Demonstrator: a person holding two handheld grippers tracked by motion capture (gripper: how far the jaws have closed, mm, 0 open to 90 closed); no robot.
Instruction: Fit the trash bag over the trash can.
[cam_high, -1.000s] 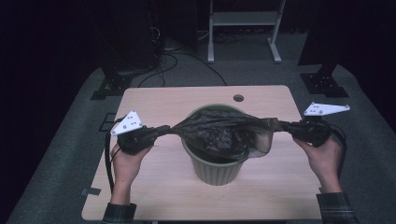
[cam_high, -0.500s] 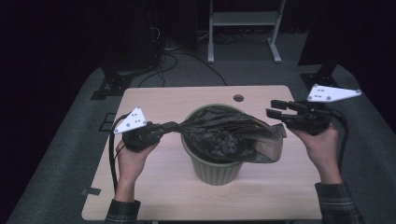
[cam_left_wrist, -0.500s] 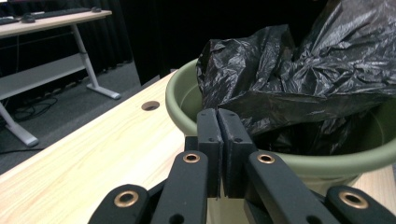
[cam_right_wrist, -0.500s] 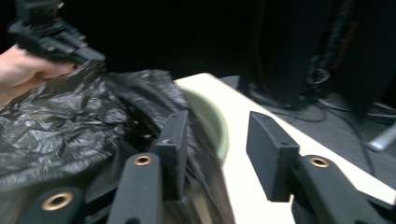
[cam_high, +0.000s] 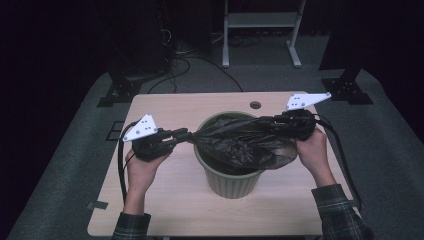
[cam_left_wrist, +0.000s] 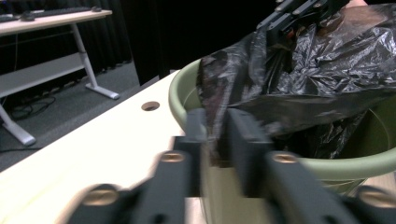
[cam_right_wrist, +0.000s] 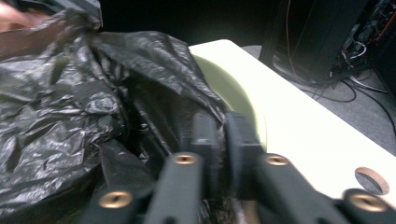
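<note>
A green bin stands mid-table with a black bag spread over its mouth. My left gripper sits left of the rim, shut on the bag's left edge, which stays stretched out to it. Its jaws have just been opening slightly, with bunched film still pinched between them. My right gripper reaches over the far right rim and is shut on the bag's upper edge. In the right gripper view the jaws clamp black film beside the rim. The bag's right side droops over the rim.
The wooden table has a round cable hole behind the bin. A white-legged desk, floor cables and two black stand bases lie beyond the far edge.
My right gripper released the bag's right edge, swung left toward the far rim and closed on the bag there. The freed edge slumped onto the rim. The left hand barely moved.
</note>
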